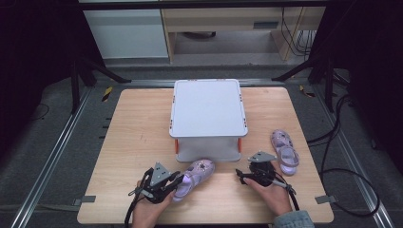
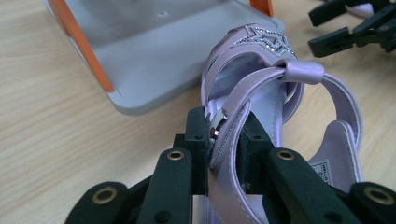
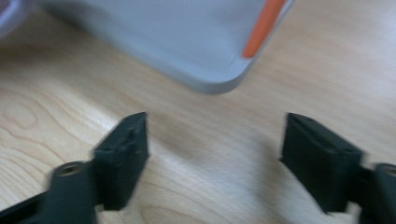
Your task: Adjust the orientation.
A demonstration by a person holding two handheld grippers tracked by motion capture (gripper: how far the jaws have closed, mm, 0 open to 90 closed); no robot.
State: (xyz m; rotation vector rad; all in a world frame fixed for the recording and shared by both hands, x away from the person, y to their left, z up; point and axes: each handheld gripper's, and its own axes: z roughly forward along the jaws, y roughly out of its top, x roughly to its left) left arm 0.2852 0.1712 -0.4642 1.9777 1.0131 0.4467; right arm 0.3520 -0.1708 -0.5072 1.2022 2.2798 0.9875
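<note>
A lilac child's sandal (image 1: 195, 176) lies on the wooden table in front of the grey two-tier stand (image 1: 208, 107). My left gripper (image 1: 172, 184) is shut on its heel strap (image 2: 229, 135), near the buckle. The sandal's toe with a glitter star (image 2: 261, 39) touches the stand's lower shelf (image 2: 154, 70). A second lilac sandal (image 1: 284, 151) rests at the right of the stand. My right gripper (image 1: 241, 176) is open above bare wood, to the left of that sandal, with its jaws wide apart (image 3: 215, 154) and nothing between them. It also shows in the left gripper view (image 2: 355, 28).
The stand has orange posts (image 1: 176, 145) and a grey base corner (image 3: 215, 81) just ahead of the right gripper. Black tripod legs (image 1: 95, 66) and cables (image 1: 342, 137) lie on the floor around the table (image 1: 133, 137).
</note>
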